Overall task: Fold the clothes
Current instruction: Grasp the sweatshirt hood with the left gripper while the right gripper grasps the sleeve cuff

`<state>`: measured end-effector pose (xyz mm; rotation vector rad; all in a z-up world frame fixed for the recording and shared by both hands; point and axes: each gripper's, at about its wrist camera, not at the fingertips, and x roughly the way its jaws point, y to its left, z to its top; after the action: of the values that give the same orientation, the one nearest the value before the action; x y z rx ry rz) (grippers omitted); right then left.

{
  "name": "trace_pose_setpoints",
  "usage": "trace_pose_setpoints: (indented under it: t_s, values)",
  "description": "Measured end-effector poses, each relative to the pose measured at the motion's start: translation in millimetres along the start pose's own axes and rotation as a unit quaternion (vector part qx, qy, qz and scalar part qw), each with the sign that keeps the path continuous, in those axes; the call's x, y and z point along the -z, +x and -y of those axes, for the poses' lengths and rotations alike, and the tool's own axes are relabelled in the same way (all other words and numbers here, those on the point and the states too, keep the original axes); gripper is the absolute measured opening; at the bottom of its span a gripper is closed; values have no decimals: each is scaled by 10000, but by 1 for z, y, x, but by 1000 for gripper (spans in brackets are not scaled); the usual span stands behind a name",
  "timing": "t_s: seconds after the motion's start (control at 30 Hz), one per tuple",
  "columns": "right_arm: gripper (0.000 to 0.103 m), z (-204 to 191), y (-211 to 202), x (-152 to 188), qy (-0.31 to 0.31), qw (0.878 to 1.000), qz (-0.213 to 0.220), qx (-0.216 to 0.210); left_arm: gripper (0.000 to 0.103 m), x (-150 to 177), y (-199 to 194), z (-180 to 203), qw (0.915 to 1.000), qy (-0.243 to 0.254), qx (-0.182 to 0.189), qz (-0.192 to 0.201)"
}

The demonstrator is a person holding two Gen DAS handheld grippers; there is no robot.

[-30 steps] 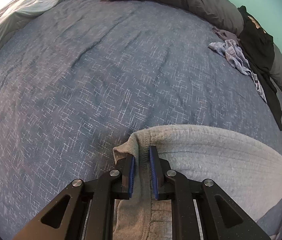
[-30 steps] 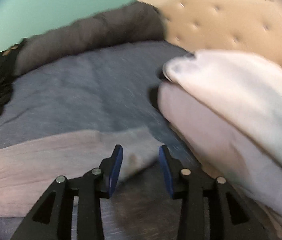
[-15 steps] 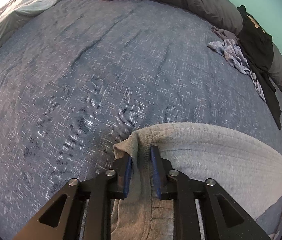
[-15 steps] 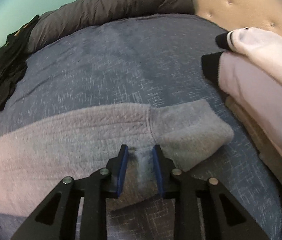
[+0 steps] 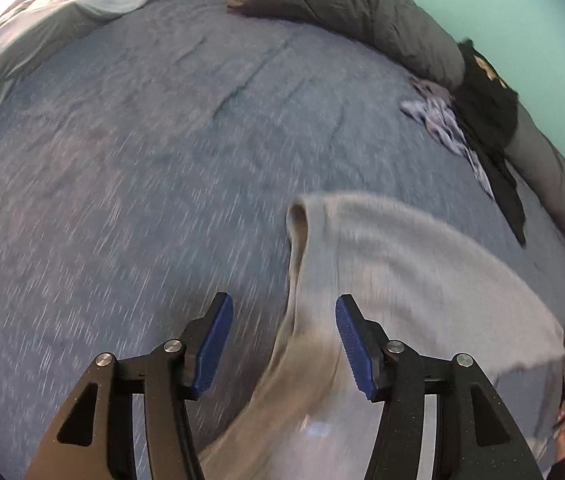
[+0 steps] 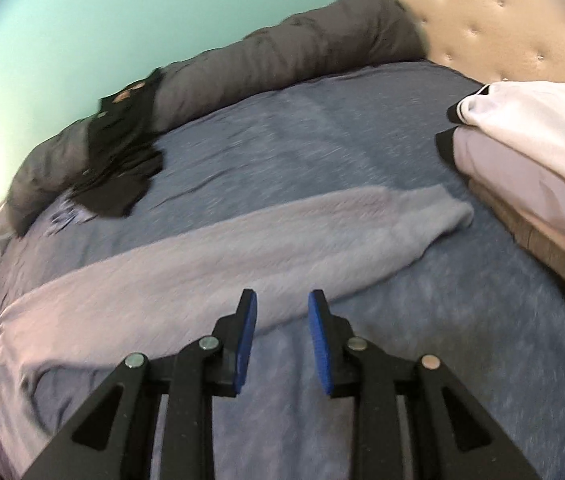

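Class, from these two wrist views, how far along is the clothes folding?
Done: the grey garment lies folded in a long strip on the bed. In hand: nothing; the left hand-held gripper has just been opening, and the right hand-held gripper is open too. Left: further folds, plus the black clothes and checked cloth.

A bed [image 5: 154, 168] in blue-grey cover carries a long grey garment [image 5: 422, 280] at lower right, black clothes [image 5: 490, 120] and a checked cloth [image 5: 442, 124] upper right.
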<state>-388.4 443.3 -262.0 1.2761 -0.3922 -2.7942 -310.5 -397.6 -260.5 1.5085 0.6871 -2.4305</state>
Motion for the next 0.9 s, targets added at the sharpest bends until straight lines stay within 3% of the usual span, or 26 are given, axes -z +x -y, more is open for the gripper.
trace_pose_setpoints:
  t_s: [0.2,0.47,0.83,0.9]
  values:
    - [33,-6,-34,39,-168,9983,-355,-433,61,63,-19,-22,9987,-13,263,-426]
    - [44,17,-84,82,43,9967,-596,-544,62,129,-15,-52,9958,-481,463,-629]
    - [52,66,-125,138,257,9954,-887,-250,60,156,0,-67,9890,-1082,966,-282]
    - [53,76,-130,146,327,9951,-920,-164,51,156,2,-69,9878,-1149,1019,-245]
